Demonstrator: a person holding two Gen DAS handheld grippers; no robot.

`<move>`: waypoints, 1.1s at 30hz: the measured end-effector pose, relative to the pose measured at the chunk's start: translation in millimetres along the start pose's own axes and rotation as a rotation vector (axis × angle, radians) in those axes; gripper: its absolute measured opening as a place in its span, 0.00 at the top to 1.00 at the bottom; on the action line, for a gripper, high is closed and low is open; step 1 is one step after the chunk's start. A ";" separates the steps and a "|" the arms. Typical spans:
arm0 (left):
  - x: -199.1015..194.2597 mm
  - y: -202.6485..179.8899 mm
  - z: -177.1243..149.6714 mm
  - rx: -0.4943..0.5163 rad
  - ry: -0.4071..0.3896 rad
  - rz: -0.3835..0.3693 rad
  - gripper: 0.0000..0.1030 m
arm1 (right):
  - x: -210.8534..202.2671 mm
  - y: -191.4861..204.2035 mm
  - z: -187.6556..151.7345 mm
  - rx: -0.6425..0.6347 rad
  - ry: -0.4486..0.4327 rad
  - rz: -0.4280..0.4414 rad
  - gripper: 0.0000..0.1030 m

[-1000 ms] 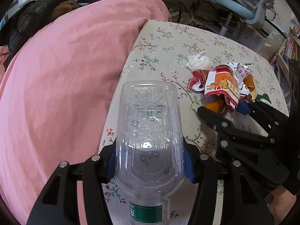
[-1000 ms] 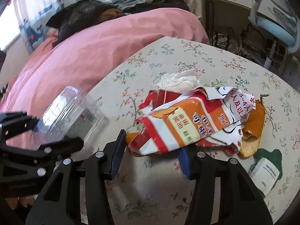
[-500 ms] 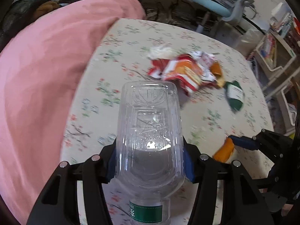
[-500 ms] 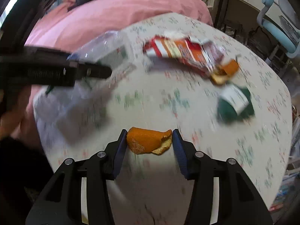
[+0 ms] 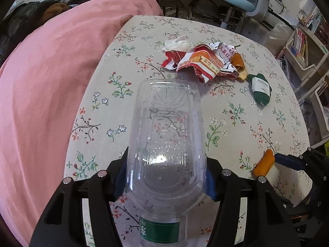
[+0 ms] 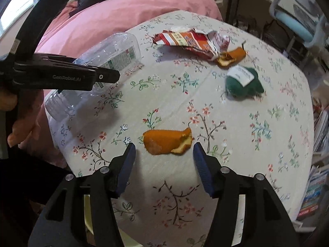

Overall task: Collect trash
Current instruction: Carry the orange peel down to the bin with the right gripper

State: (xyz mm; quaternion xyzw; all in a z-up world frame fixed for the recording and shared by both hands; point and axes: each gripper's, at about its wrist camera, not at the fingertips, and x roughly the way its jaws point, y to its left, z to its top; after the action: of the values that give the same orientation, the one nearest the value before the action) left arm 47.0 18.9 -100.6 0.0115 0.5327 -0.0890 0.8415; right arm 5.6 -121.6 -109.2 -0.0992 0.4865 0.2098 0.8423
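Observation:
My left gripper (image 5: 165, 177) is shut on a clear plastic bottle (image 5: 166, 144) with a green label, held over the near left edge of the floral table (image 5: 246, 127); the bottle also shows in the right wrist view (image 6: 107, 59). My right gripper (image 6: 164, 154) is open, and an orange peel (image 6: 167, 141) hangs free between its spread fingers, touching neither. That peel shows in the left wrist view (image 5: 264, 162). A red and orange snack wrapper (image 5: 203, 61), a white tissue (image 5: 177, 43), a second peel (image 6: 231, 57) and a green crumpled pack (image 6: 242, 82) lie farther back.
A pink quilt (image 5: 51, 72) covers the bed to the left of the table. A light blue office chair (image 5: 236, 0) stands behind the table. Shelves with books (image 5: 304, 45) stand at the right. A pale rim (image 6: 88, 222) shows below the near table edge.
My right gripper pulled back from the wrapper with the orange peel to the near table edge, then opened and let it go. My left gripper kept hold of the bottle.

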 end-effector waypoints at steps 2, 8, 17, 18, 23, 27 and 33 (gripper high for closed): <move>0.3 -0.8 -0.4 0.003 -0.001 0.007 0.41 | 0.2 -2.5 -0.8 0.032 -0.002 0.010 0.46; 2.1 -3.7 -0.4 0.015 0.002 0.020 0.41 | 4.6 -3.5 4.1 0.043 -0.020 -0.008 0.46; 1.5 -8.4 -1.6 0.043 -0.021 0.011 0.46 | 9.6 4.8 8.9 -0.013 -0.047 -0.024 0.61; 0.7 -9.1 -1.6 0.045 -0.026 0.009 0.46 | 8.8 4.7 9.0 -0.014 -0.052 -0.025 0.62; -10.7 -7.9 -1.7 0.039 -0.083 0.007 0.46 | -2.3 2.3 9.6 0.002 -0.096 -0.015 0.67; -12.9 -5.2 -0.3 0.030 -0.093 0.006 0.46 | -7.0 0.8 10.2 0.013 -0.116 0.001 0.68; -14.1 -7.8 -1.0 0.037 -0.097 0.014 0.46 | -11.2 1.5 10.4 0.019 -0.133 0.025 0.68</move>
State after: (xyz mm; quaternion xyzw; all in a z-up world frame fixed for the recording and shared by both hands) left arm 39.0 13.3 -87.8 0.0263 0.4896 -0.0935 0.8665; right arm 8.1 -119.3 -94.2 -0.0707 0.4326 0.2219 0.8710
